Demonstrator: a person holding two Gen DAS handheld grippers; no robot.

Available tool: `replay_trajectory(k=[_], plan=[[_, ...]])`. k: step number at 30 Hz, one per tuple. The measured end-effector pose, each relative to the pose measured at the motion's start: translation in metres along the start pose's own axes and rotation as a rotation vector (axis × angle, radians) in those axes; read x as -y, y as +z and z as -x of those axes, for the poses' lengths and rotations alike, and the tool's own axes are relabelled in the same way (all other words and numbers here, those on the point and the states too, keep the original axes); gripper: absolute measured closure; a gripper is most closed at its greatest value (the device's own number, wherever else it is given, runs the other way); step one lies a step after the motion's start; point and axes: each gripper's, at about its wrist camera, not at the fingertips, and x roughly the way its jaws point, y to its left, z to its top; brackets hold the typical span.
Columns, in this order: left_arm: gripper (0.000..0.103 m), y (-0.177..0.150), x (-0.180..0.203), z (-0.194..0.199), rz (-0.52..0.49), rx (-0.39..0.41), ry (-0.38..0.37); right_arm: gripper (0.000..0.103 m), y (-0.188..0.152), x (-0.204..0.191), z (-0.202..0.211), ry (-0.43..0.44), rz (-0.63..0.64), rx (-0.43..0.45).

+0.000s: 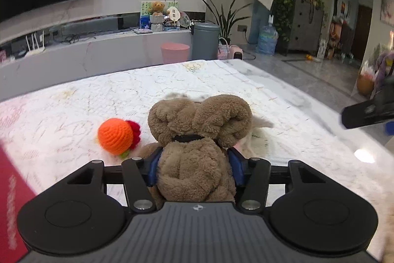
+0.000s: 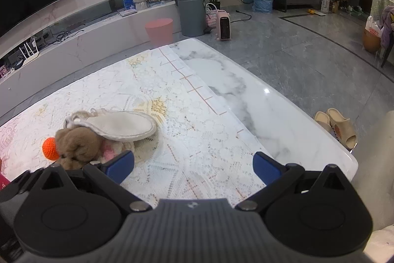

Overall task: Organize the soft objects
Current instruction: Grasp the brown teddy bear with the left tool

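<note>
Open lace-covered tabletop (image 2: pixel 197 139) ahead of the right gripper (image 2: pixel 194 164), bare marble strip along its right edge. Left side crowded: brown plush toy (image 1: pixel 197 139) filling the left gripper (image 1: pixel 195 164), orange crocheted ball (image 1: pixel 114 136) just beside it, white plush slipper (image 2: pixel 120 126) behind. Red box (image 1: pixel 9 201) blocking the far-left edge.

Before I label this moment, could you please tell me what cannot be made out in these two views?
- Left wrist view: the brown plush toy hides most of the cream pouch and the left gripper fingertips.
- Left wrist view: the right gripper is blurred and cut off by the edge.
- Right wrist view: the plush covers most of the orange crocheted ball; the pink item underneath is unidentifiable.
</note>
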Motion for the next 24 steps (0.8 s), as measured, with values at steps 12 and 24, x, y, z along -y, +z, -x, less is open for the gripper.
replay_trajectory(k=[12,24], plan=[[0.040,-0.023,-0.016,0.120,-0.102,0.037,-0.036,0.003,-0.006,-0.012,-0.009,0.109,-0.048,-0.007],[0.040,-0.058,-0.036,0.120,-0.079,0.007,-0.065,0.003,-0.020,-0.063,-0.059,0.184,-0.191,-0.025]])
